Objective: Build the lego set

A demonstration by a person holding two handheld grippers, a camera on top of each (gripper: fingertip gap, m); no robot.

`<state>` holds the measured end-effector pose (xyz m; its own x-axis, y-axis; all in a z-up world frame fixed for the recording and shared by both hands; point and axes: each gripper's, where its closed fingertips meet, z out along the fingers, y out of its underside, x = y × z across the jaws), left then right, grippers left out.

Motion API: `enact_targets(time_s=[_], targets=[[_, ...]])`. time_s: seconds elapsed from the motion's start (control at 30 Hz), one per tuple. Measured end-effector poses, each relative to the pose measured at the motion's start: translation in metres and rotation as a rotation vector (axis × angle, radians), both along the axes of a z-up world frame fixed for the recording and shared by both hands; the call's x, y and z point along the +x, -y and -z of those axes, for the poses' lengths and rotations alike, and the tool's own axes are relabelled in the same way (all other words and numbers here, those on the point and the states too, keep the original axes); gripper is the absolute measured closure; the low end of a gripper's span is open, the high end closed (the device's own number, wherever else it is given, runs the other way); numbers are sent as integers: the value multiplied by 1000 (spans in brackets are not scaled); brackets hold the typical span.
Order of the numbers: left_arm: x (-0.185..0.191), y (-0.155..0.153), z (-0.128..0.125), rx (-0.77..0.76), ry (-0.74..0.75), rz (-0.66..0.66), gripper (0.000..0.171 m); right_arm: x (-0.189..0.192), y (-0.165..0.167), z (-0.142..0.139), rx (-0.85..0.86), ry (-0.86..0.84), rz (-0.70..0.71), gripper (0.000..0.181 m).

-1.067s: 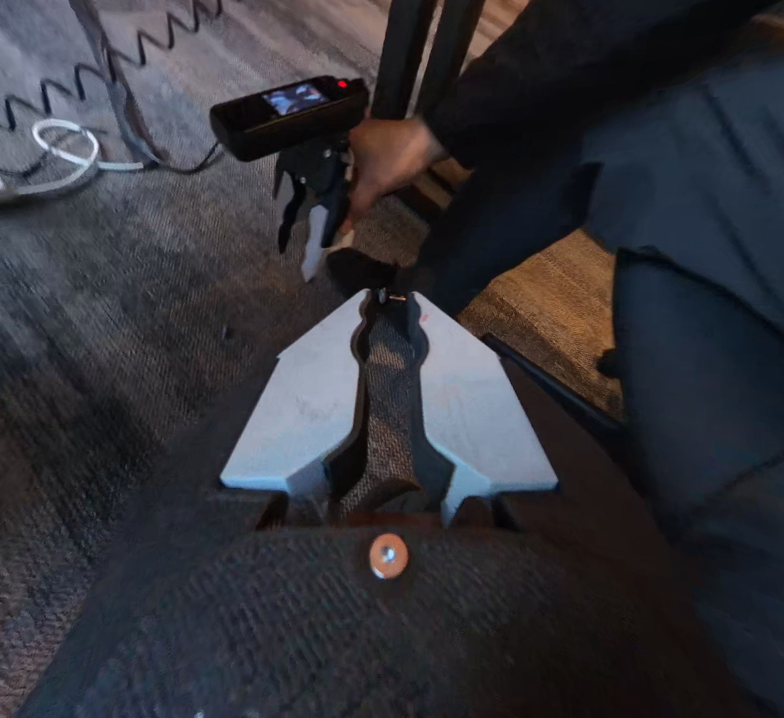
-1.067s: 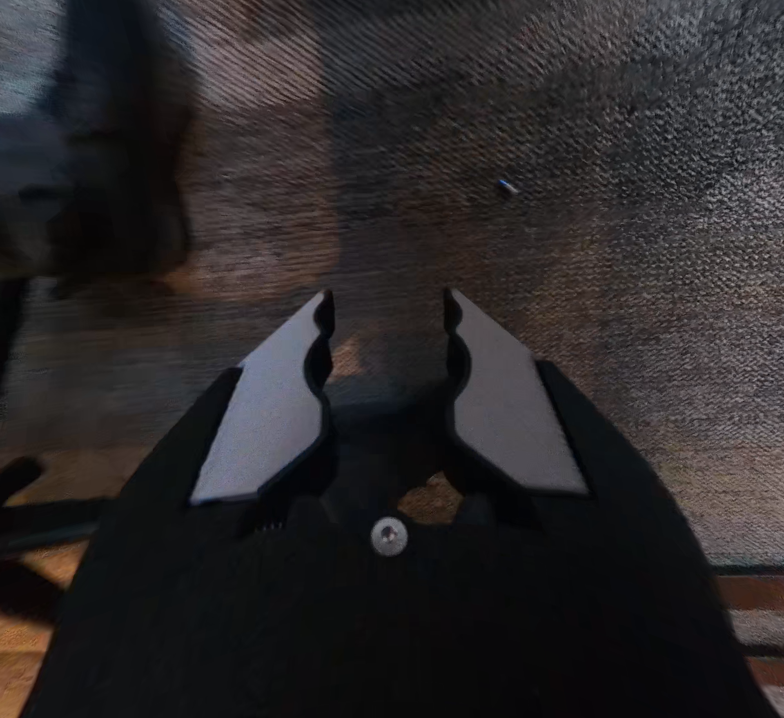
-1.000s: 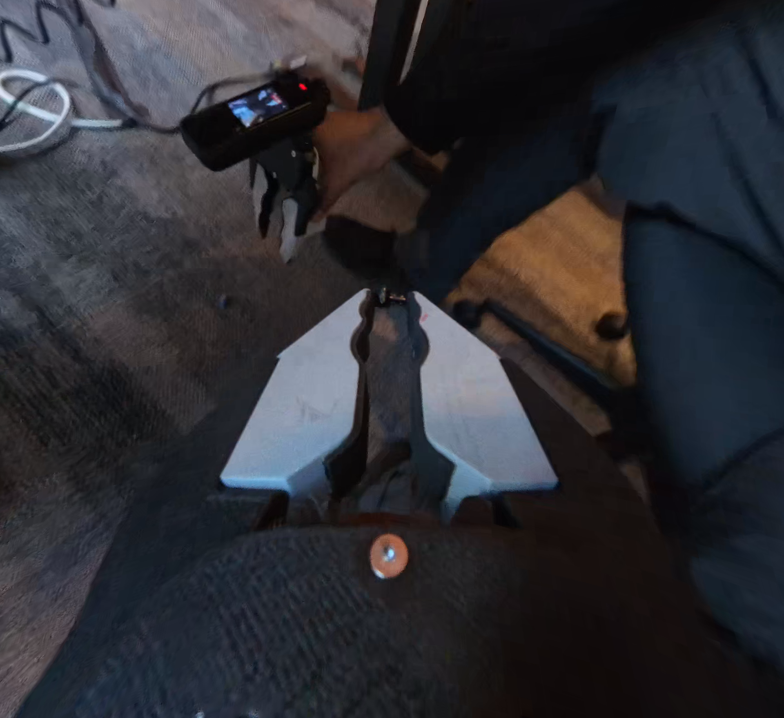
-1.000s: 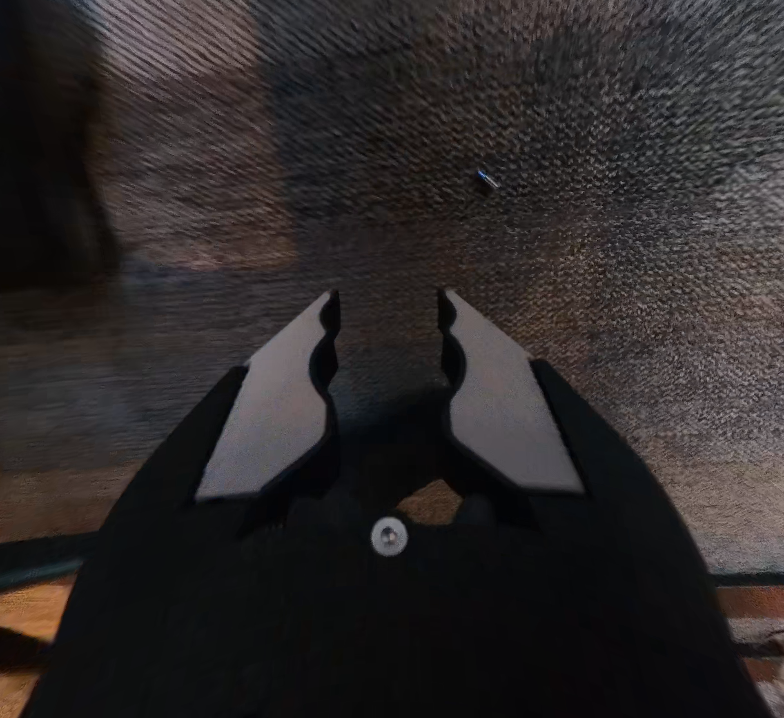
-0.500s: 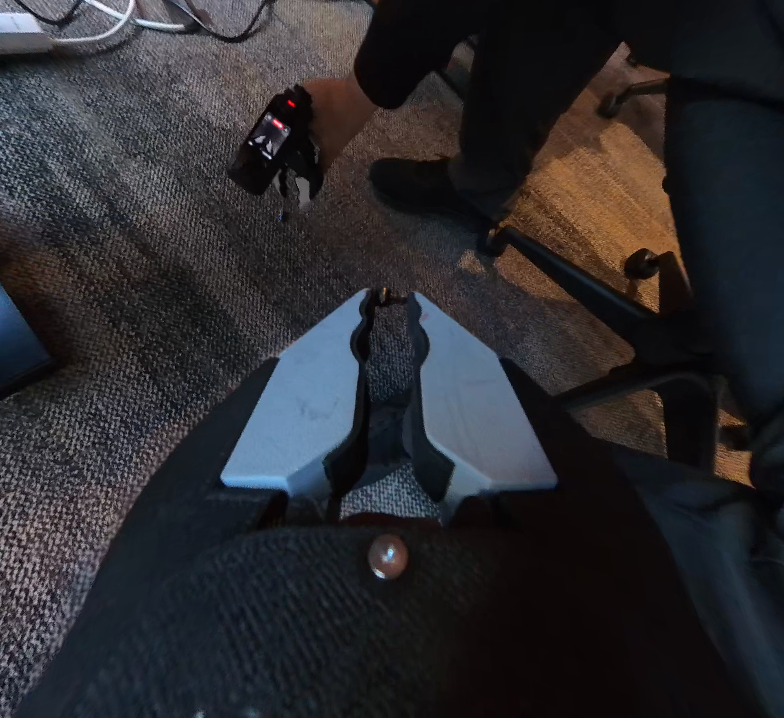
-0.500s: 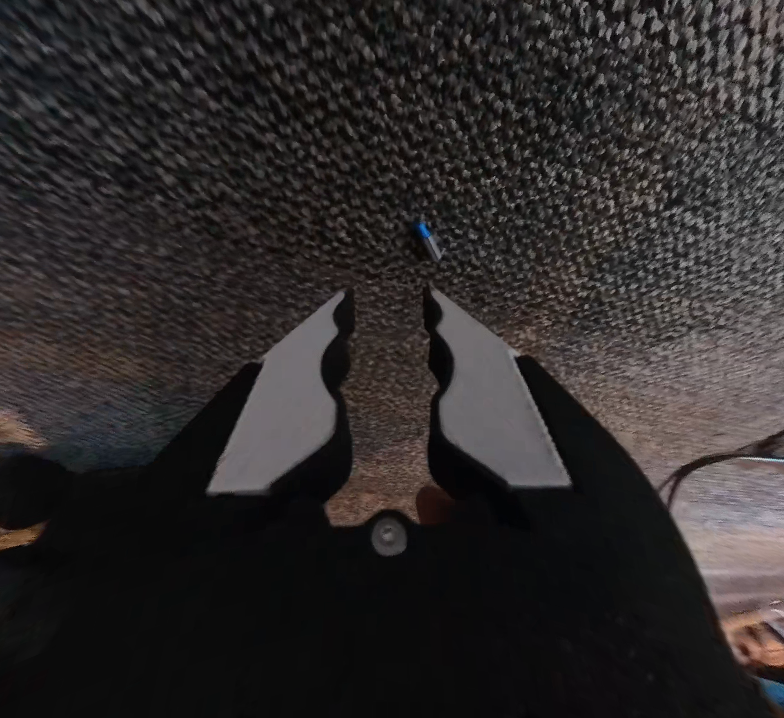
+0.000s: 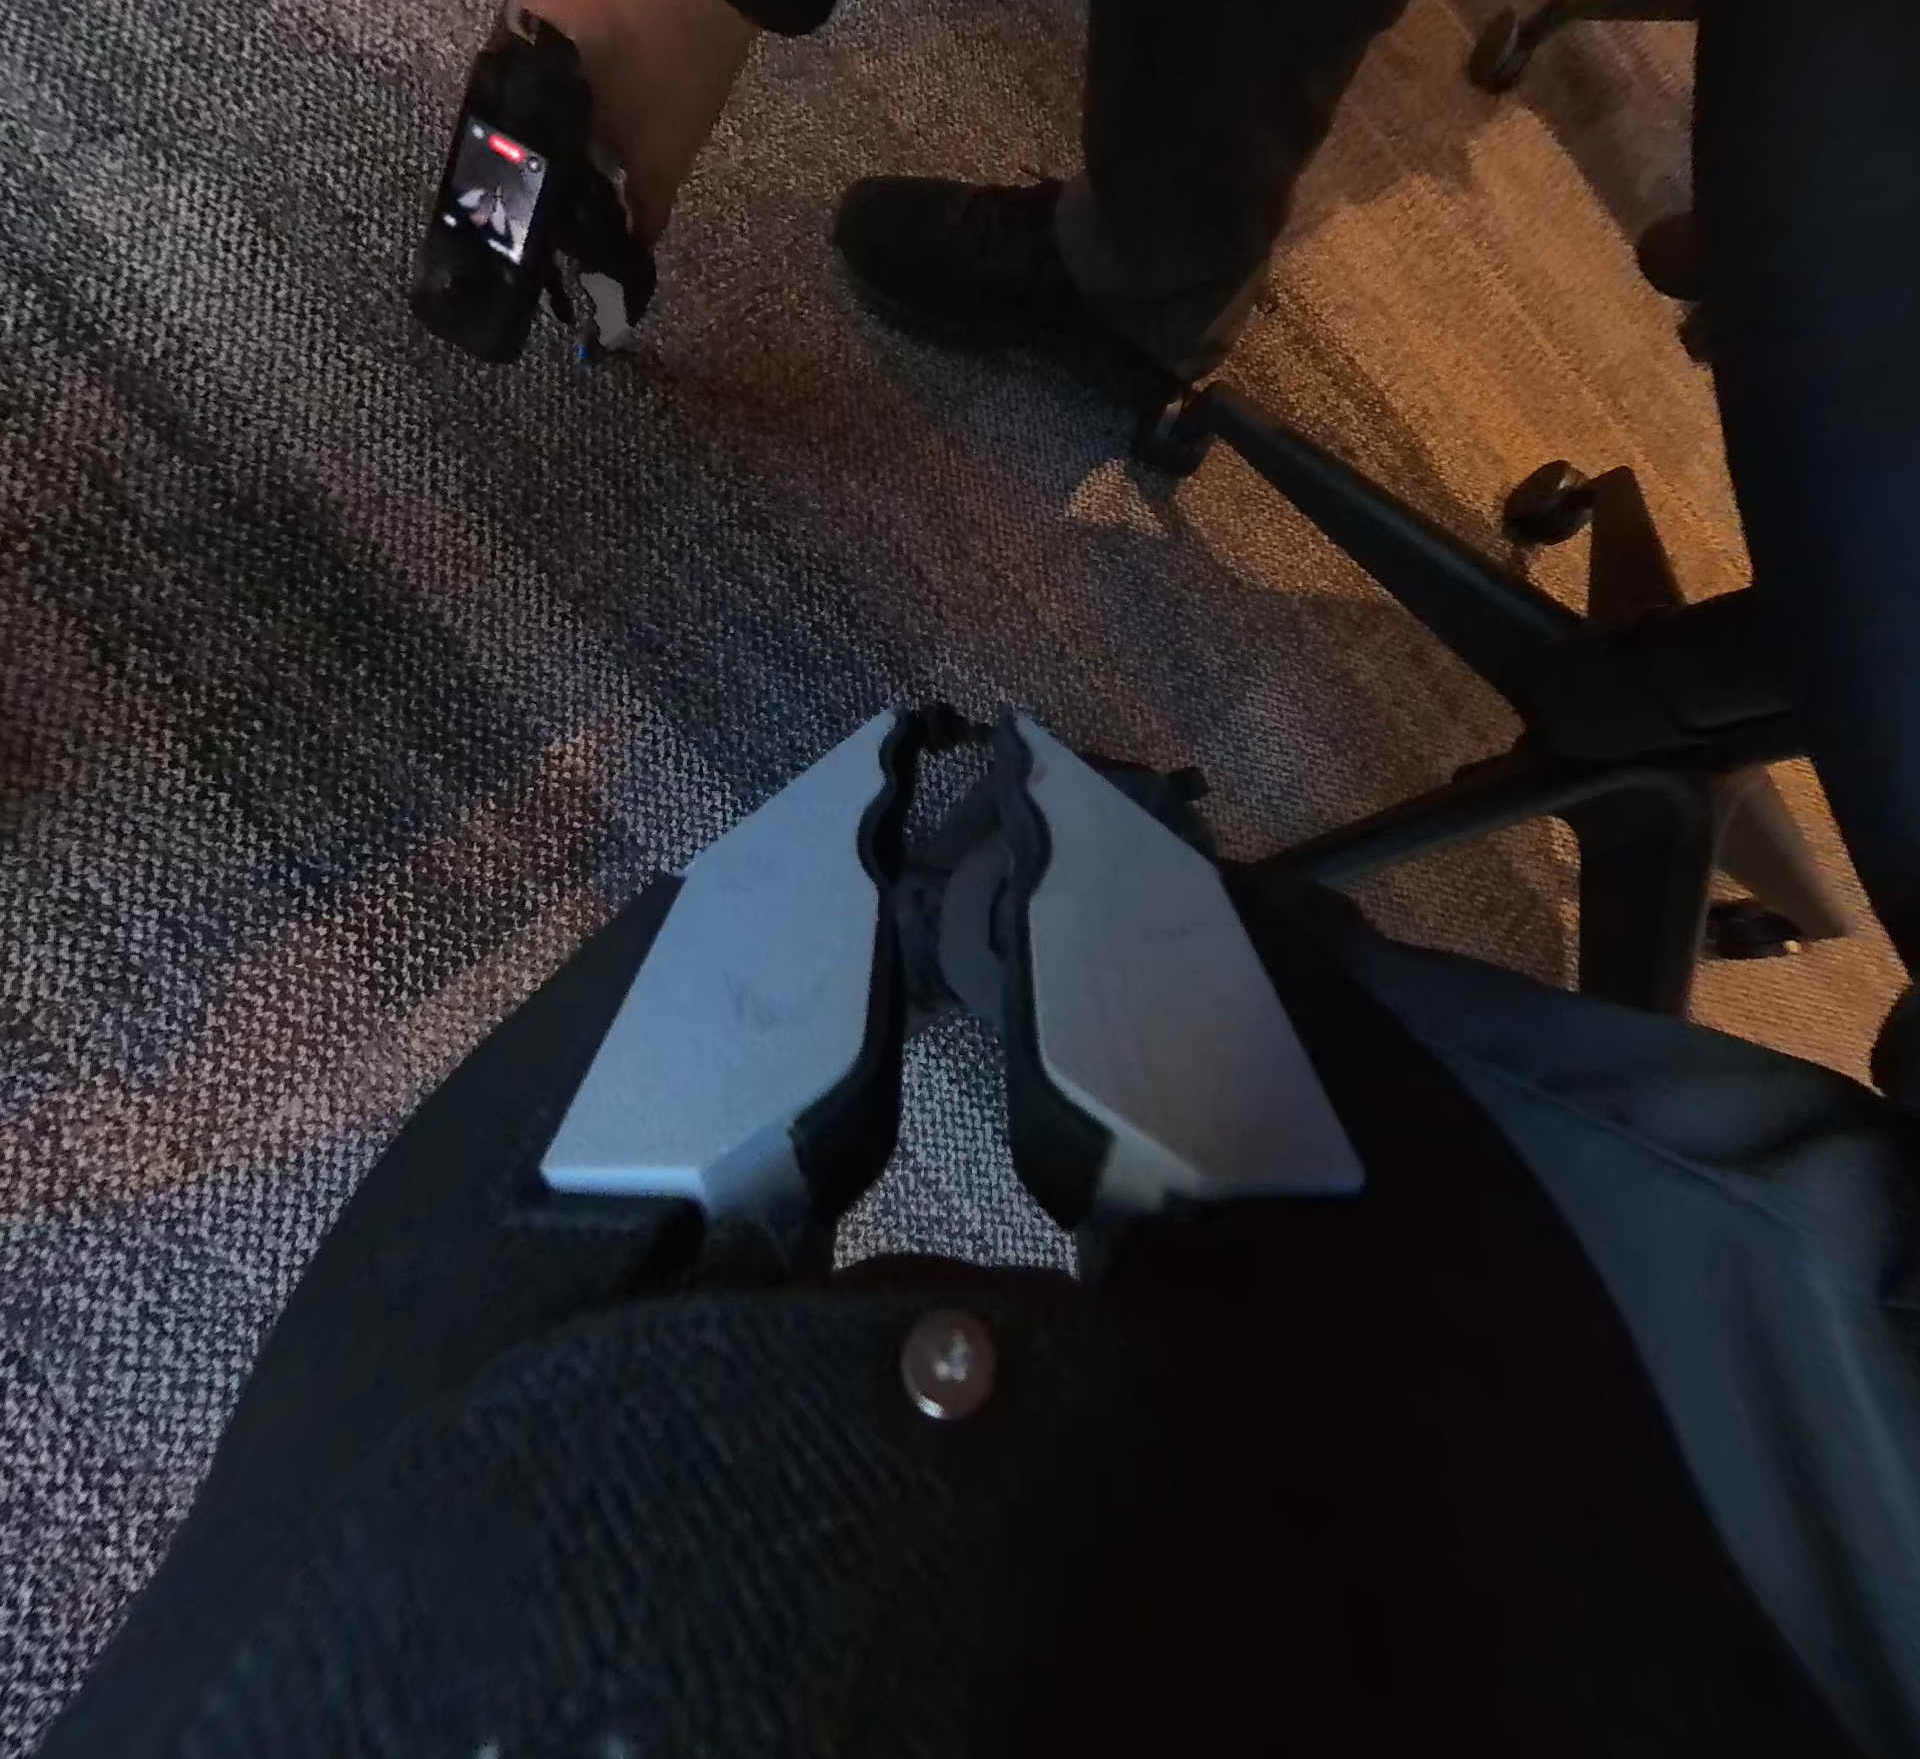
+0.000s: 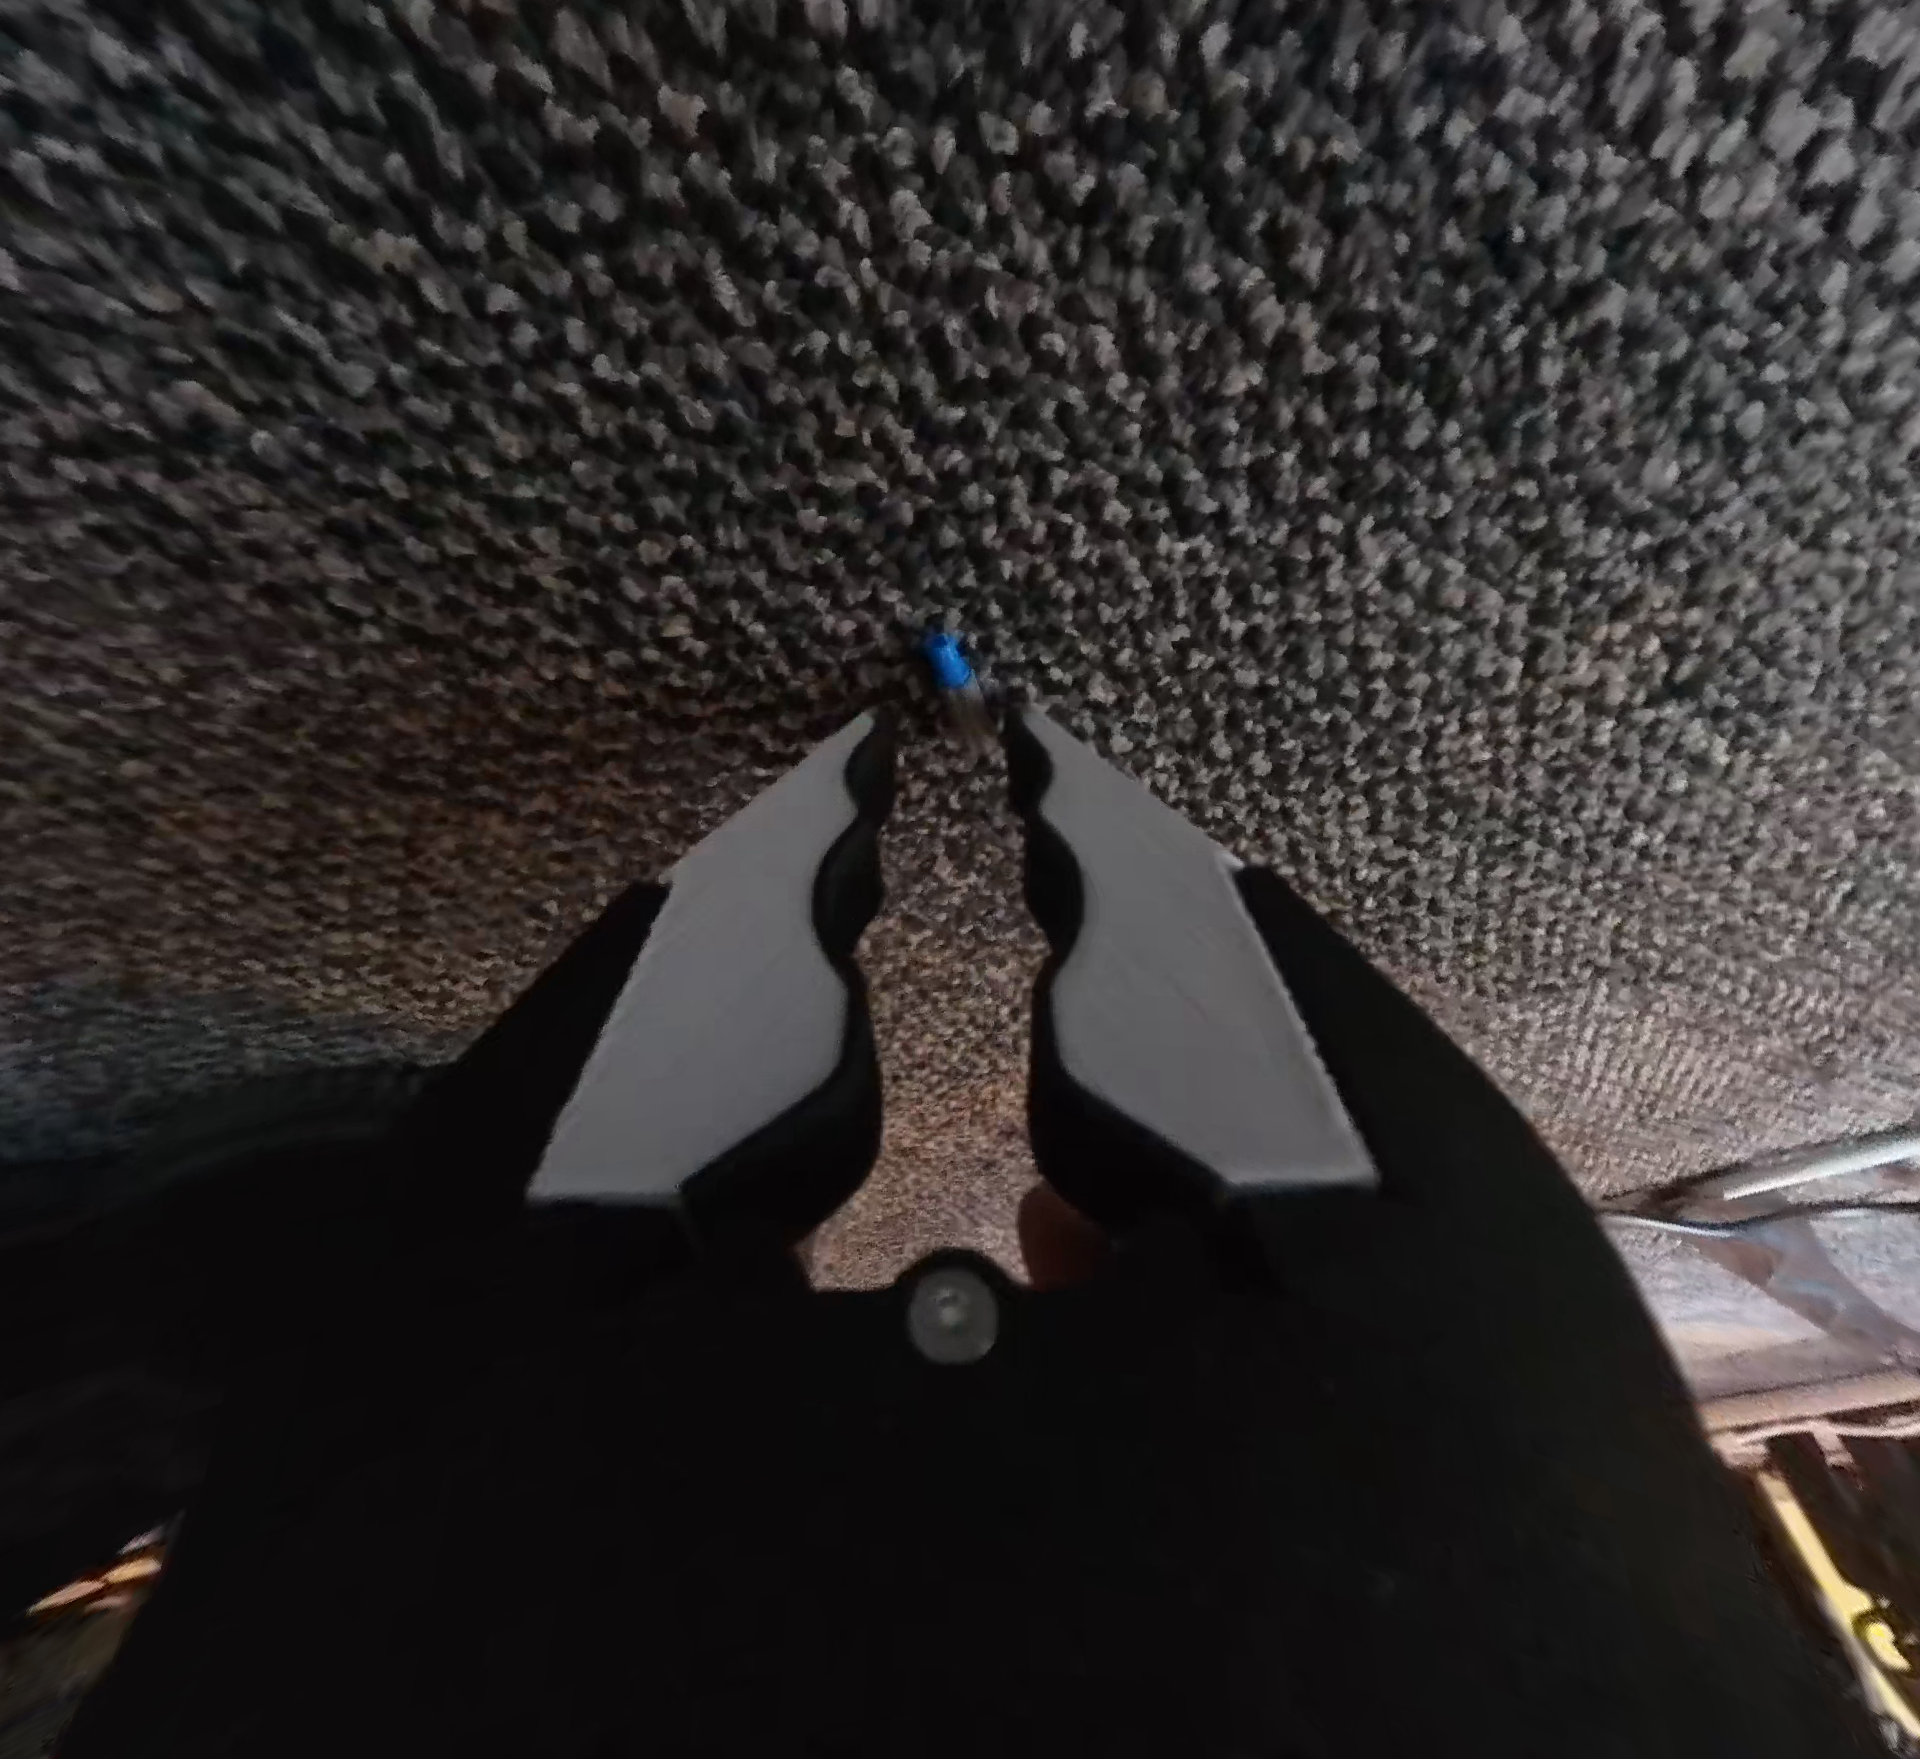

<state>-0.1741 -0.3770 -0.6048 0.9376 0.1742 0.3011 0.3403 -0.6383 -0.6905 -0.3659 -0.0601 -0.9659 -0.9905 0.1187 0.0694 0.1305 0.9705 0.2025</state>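
Blue-tipped pin (image 8: 951, 670) on carpet (image 8: 1351, 359) — right tool (image 8: 940, 722) now closer, tips flanking it

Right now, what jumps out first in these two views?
In the right wrist view, a tiny blue and silver piece lies on the grey carpet, just ahead of the open tips of the right hand-held gripper. In the left wrist view, the left hand-held gripper hangs above the carpet near a black chair base and a dark shoe.
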Motion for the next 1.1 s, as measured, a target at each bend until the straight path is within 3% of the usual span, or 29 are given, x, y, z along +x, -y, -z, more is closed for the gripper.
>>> enact_targets(time_s=[0.27,0.33,0.43,0.57,0.7,0.83,0.93,1.1], targets=[[-6,1,-12,64,-29,-29,157,7,2,-6,-7,41,45,175],[-16,-4,-34,143,-56,-50,157,17,15,-22,-29,47,33,175],[-34,-11,-86,298,-93,-90,157,37,39,-66,-79,60,37,175],[-22,-42,-203,548,-154,-21,157,78,84,-152,-183,94,-15,175],[12,-67,-310,693,-227,93,157,132,133,-259,-338,86,-78,176],[36,-97,-357,579,-337,160,157,200,159,-370,-520,85,-48,176],[66,-128,-389,515,-386,203,157,252,145,-446,-627,40,-14,175],[146,-176,-469,789,-425,352,158,325,85,-575,-841,-94,141,175]])
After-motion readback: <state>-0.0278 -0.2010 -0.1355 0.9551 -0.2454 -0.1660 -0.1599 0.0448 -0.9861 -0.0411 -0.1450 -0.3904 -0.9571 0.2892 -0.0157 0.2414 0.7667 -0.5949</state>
